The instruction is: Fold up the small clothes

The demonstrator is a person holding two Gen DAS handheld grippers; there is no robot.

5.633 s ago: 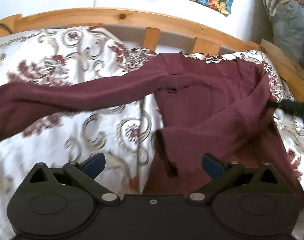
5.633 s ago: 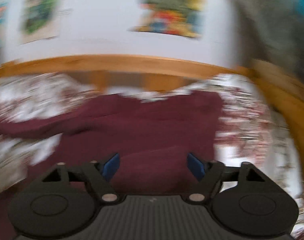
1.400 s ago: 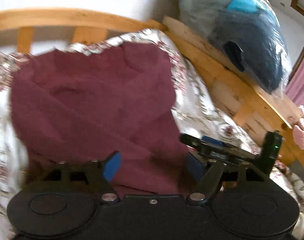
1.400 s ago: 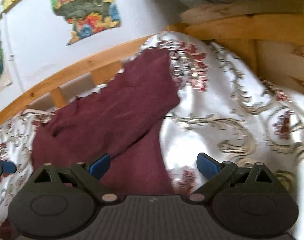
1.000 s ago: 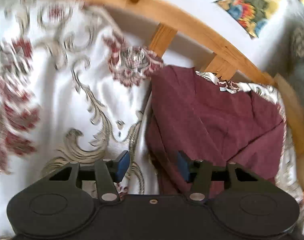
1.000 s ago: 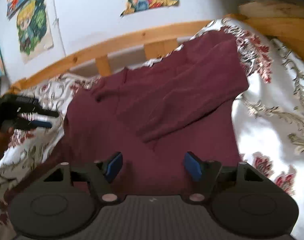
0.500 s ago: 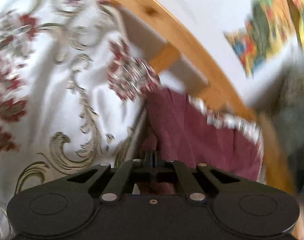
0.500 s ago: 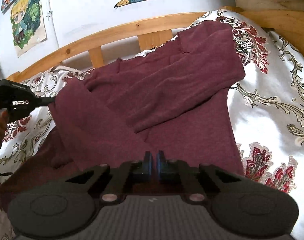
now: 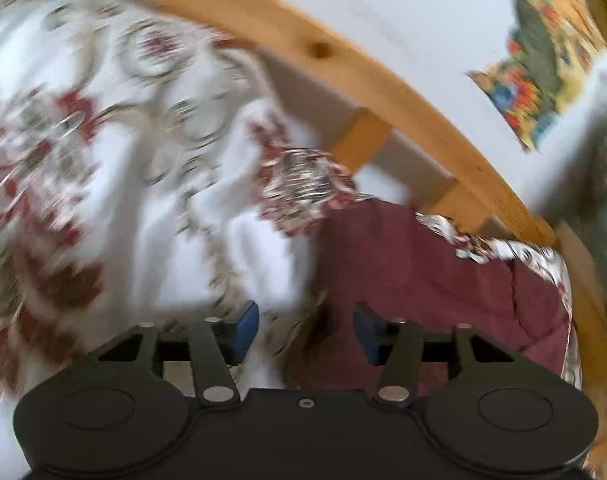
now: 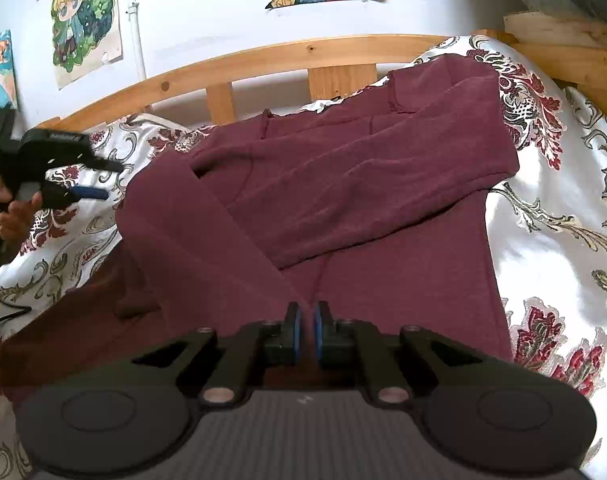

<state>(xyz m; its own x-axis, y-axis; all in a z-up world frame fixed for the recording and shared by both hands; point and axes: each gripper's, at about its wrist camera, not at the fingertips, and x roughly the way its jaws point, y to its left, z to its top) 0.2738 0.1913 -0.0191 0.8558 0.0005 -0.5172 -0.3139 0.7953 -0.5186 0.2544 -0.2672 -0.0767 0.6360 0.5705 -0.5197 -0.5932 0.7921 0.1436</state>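
The left wrist view is smeared by motion, so the pattern of the bedspread (image 9: pixel 115 184) is hard to read there, and only the left edge of the maroon sweater (image 9: pixel 415 276) shows, at about 3 o'clock. The near hem of the sweater (image 10: pixel 343 208) is hidden behind the body of the right gripper (image 10: pixel 306 326) in its own view.

The sweater is a soft, matte knit that lies flat on the bed with both sleeves folded across the body, one running to 1 o'clock and the other to 10 o'clock. The bedspread (image 10: pixel 551 216) is shiny white satin with red flowers and grey-gold scrolls.

The left gripper (image 9: pixel 305 330) has its blue pads apart and holds nothing; from the right wrist view it hovers (image 10: pixel 85 192) at 9 o'clock, just beside the left side of the sweater. The right gripper has its pads almost together over the lower cloth; whether they pinch the cloth I cannot tell.

A curved wooden bed rail (image 10: pixel 263 60) with short slats borders the bed. Behind it is a white wall with colourful cartoon posters (image 10: pixel 87 20).
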